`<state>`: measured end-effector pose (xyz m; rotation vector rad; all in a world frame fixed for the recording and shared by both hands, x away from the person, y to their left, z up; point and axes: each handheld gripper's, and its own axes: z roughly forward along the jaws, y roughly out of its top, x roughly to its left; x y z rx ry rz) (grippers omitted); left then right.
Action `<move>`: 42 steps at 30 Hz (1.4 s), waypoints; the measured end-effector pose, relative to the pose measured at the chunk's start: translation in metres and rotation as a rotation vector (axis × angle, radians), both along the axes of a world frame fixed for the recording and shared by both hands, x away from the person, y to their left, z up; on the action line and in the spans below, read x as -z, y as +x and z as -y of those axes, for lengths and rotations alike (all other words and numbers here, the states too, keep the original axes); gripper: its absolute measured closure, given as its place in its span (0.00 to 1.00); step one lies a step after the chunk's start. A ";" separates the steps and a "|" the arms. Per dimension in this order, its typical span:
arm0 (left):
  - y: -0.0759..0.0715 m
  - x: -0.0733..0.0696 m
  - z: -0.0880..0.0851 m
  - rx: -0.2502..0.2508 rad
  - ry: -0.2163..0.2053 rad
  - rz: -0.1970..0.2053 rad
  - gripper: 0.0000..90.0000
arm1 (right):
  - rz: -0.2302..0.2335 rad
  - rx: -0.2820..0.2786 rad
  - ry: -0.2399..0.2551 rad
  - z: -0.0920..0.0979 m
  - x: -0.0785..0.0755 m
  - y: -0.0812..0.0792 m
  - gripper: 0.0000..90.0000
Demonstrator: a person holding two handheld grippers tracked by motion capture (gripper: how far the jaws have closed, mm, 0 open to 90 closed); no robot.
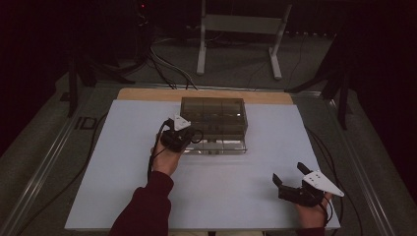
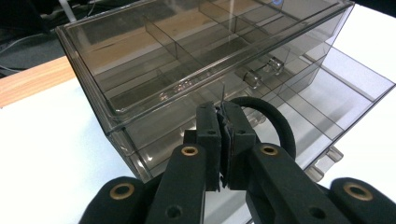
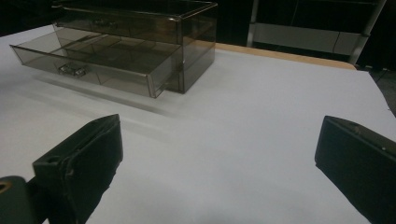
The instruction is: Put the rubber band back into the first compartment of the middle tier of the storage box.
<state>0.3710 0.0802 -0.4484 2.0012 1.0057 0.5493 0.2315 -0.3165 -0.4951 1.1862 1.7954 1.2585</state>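
A smoky clear plastic drawer box [image 1: 213, 112] stands at the back middle of the white sheet, and its lower drawer [image 1: 220, 145] is pulled out toward me. My left gripper [image 1: 191, 137] hovers at the box's front left corner, shut on a black elastic loop [image 2: 276, 124] that hangs over the open lower drawer [image 2: 337, 95]. In the left gripper view my left gripper [image 2: 223, 117] has its jaws pressed together on the band. My right gripper [image 1: 289, 173] rests open near the front right, far from the box [image 3: 140, 28], with nothing between its fingers [image 3: 88, 154].
A white sheet [image 1: 221, 191] covers the table, and a wooden strip [image 1: 147, 93] shows along its back edge. The upper drawer is closed, with a clear knob [image 2: 261, 72]. A white metal frame [image 1: 236, 27] and cables lie on the floor behind.
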 end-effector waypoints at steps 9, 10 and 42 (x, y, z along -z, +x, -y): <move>0.003 0.006 -0.003 -0.004 0.017 -0.007 0.98 | -0.001 -0.001 0.001 0.000 0.000 0.000 0.02; 0.003 0.007 -0.003 -0.004 0.019 -0.010 0.98 | -0.001 -0.001 0.001 0.000 0.000 0.000 0.02; 0.009 0.027 -0.001 -0.015 0.062 -0.056 0.98 | -0.003 -0.003 -0.003 -0.001 0.000 0.000 0.02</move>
